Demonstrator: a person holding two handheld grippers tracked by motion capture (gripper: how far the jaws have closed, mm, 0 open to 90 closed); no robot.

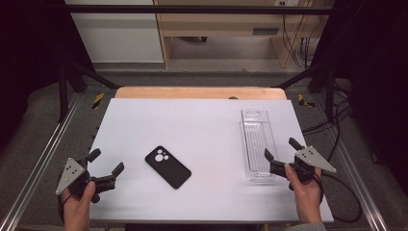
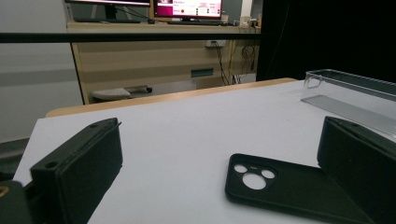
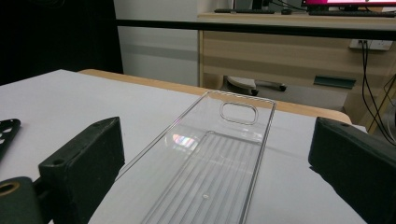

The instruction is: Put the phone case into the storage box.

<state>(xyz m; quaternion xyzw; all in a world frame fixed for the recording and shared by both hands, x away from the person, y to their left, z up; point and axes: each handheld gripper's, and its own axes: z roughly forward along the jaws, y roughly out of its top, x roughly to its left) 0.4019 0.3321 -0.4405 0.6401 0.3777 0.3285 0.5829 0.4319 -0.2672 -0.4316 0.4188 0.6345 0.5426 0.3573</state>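
The phone case (image 1: 168, 167) lies flat left of the clear tray (image 1: 258, 143); my left gripper (image 1: 106, 168) and right gripper (image 1: 281, 148) both gape, empty.

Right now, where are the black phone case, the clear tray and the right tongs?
black phone case (image 1: 168, 166), high view, middle of its back.
clear tray (image 1: 257, 142), high view, ribbed floor.
right tongs (image 1: 280, 149), high view, midway between the open fingertips.

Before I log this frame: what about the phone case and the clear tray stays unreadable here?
- Phone case: in the left gripper view its far end is hidden behind that gripper's jaw; in the right gripper view the frame edge leaves just a corner.
- Clear tray: its near end runs off the bottom of the right gripper view.
- Screen text, left gripper view: too small.
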